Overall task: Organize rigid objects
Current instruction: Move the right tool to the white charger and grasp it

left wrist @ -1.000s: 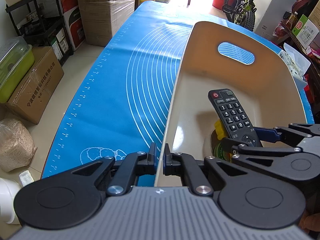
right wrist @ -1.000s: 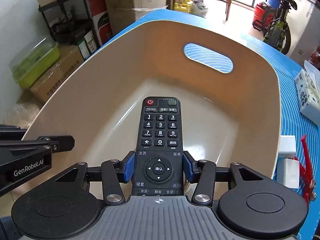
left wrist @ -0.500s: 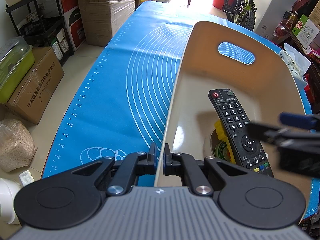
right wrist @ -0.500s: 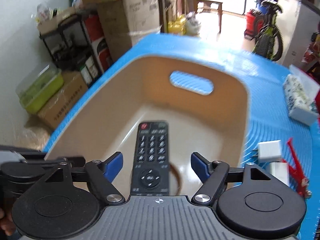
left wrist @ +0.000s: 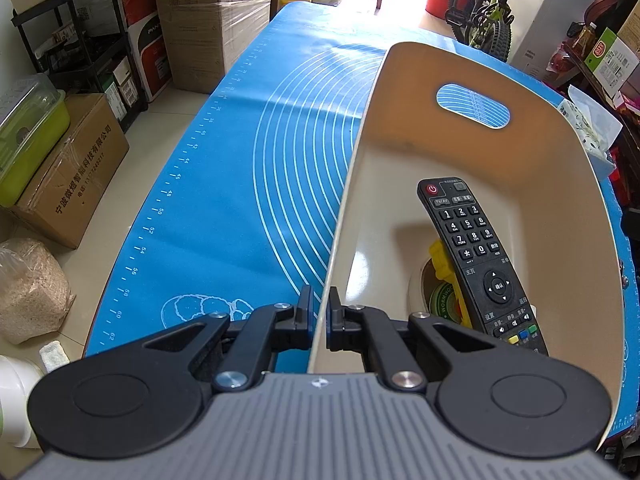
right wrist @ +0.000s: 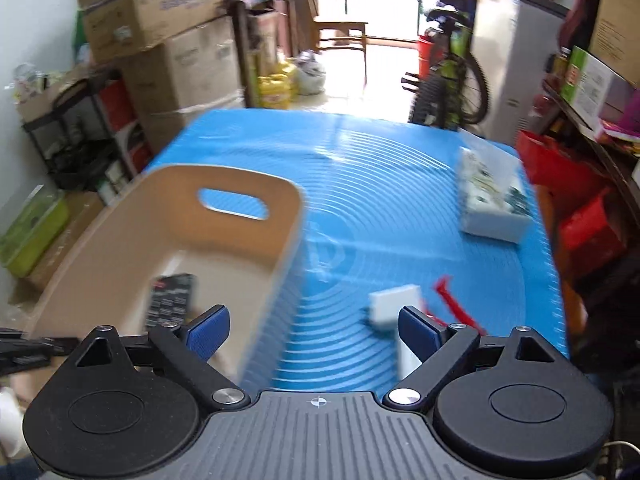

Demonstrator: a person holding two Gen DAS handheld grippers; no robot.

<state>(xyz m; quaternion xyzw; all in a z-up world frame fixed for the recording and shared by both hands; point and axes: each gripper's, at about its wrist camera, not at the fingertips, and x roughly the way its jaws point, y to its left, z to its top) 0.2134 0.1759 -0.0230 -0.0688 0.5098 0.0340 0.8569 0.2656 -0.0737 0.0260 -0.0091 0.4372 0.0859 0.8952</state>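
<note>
1. At the near left wall of the beige bin (left wrist: pixel 520 152), the left gripper (left wrist: pixel 318 316) is closed tight on the rim, one blue-padded finger outside the wall and one inside.
2. Inside that bin, a black remote control (left wrist: pixel 476 256) lies buttons-up, its red power key toward the far wall with the oval handle cut-out.
3. Under the remote's near half sits a yellow plastic piece (left wrist: pixel 442 264), and beneath that a round item with a green label (left wrist: pixel 440 298); the print on the label is too small to read in full.
4. Above the blue mat (right wrist: pixel 380 184), off the bin's right side, the right gripper (right wrist: pixel 314 328) hangs with its jaws spread wide and nothing between them.
5. From the right wrist view, which is motion-blurred, the bin (right wrist: pixel 168 224) stands on the left part of the mat with the remote (right wrist: pixel 170 300) showing dark on its floor.
6. Just past the right gripper's fingertips, a white block (right wrist: pixel 394 304) lies on the mat, with a red tool (right wrist: pixel 452 300) beside it to the right.
7. Farther out, near the mat's right edge, a white printed packet (right wrist: pixel 494 204) rests flat, well apart from the bin.
8. Beyond the table are stacked cardboard boxes (left wrist: pixel 208 20), a black shelf rack and a green bicycle (left wrist: pixel 484 12).
</note>
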